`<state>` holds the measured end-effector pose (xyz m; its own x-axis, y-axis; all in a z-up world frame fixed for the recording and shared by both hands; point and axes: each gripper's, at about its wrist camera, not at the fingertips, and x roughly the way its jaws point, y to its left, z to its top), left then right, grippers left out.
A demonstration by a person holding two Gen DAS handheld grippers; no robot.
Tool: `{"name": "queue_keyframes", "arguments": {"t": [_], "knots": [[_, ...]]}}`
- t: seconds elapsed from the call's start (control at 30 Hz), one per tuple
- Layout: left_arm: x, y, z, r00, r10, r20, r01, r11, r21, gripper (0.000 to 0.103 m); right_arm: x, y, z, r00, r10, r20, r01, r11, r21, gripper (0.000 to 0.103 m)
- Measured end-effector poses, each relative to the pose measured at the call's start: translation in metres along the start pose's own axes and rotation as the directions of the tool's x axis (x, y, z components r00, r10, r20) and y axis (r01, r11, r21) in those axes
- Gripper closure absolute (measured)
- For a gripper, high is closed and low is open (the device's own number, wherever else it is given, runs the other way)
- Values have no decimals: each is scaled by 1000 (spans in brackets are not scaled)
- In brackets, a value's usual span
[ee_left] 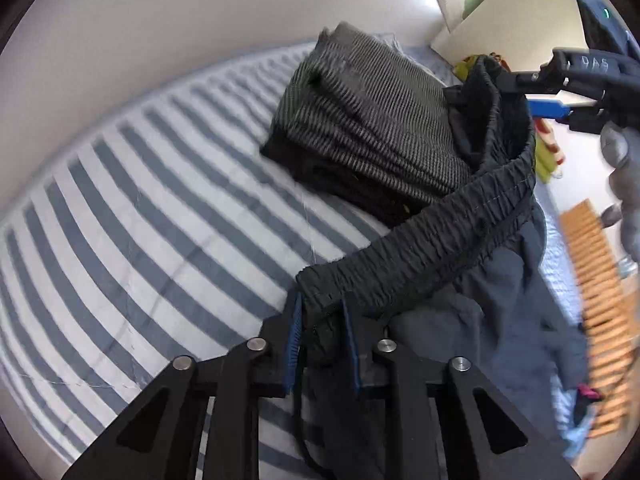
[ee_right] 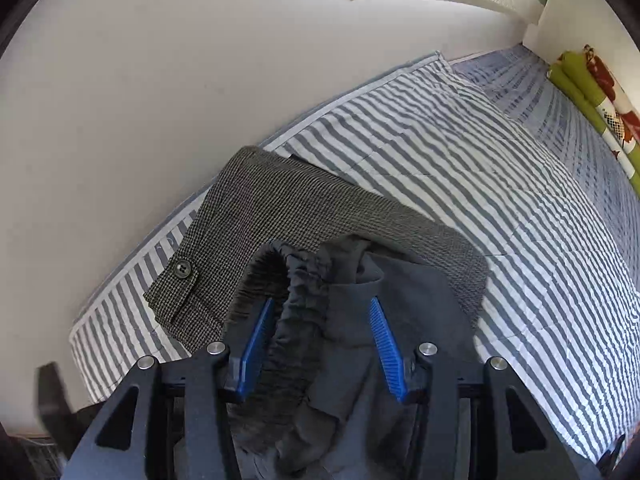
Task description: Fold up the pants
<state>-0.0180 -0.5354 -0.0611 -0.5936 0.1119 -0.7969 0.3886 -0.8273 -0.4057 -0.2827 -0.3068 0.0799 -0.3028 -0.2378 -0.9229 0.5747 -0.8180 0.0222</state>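
Dark navy pants (ee_left: 460, 240) with a gathered elastic waistband hang in the air, stretched between both grippers above the bed. My left gripper (ee_left: 322, 312) is shut on one end of the waistband. My right gripper (ee_left: 518, 94) pinches the other end, up at the right. In the right wrist view the bunched waistband (ee_right: 300, 320) and dark cloth fill the space between the blue pads (ee_right: 384, 336) of the right gripper (ee_right: 322, 304). The legs drop out of sight below both cameras.
A folded stack of grey houndstooth trousers (ee_left: 360, 120) (ee_right: 304, 208) lies on the blue-and-white striped bedcover (ee_left: 140, 220) (ee_right: 500, 184) by the white wall. Green patterned bedding (ee_right: 580, 84) lies at the far end. A wooden slatted frame (ee_left: 600, 312) and a gloved hand (ee_left: 624, 184) are at the right.
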Motion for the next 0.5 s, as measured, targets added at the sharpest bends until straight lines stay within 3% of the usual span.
{"name": "queue_keyframes", "arguments": {"t": [0.1,0.17,0.2,0.27,0.3,0.37,0.43,0.5], "knots": [[-41,9,-14,993,27,112,-21,998,-59,89,-21,-4,4,999,19,33,-19,1000,-15,55],[-81,24,-35,972,111,205,-89,989,-116,89,-28,-6,7,996,66,54,-66,998,-14,52],[-92,31,-44,966,142,216,-117,985,-127,89,-31,-6,7,992,106,65,-105,994,-11,49],[-82,42,-54,970,195,147,-180,977,-111,81,-36,-8,5,989,121,85,-121,993,3,49],[-71,48,-57,976,200,81,-191,975,-112,76,-42,-11,-2,986,136,99,-138,990,14,49],[-66,54,-57,979,200,31,-195,974,-115,69,-55,-20,-17,978,174,118,-180,983,40,49],[-81,47,-55,967,242,83,-234,967,-95,68,-81,-43,-49,968,204,146,-215,975,61,49],[-105,40,-53,950,274,147,-265,961,-77,68,-111,-69,-88,970,174,172,-191,978,88,49]]}}
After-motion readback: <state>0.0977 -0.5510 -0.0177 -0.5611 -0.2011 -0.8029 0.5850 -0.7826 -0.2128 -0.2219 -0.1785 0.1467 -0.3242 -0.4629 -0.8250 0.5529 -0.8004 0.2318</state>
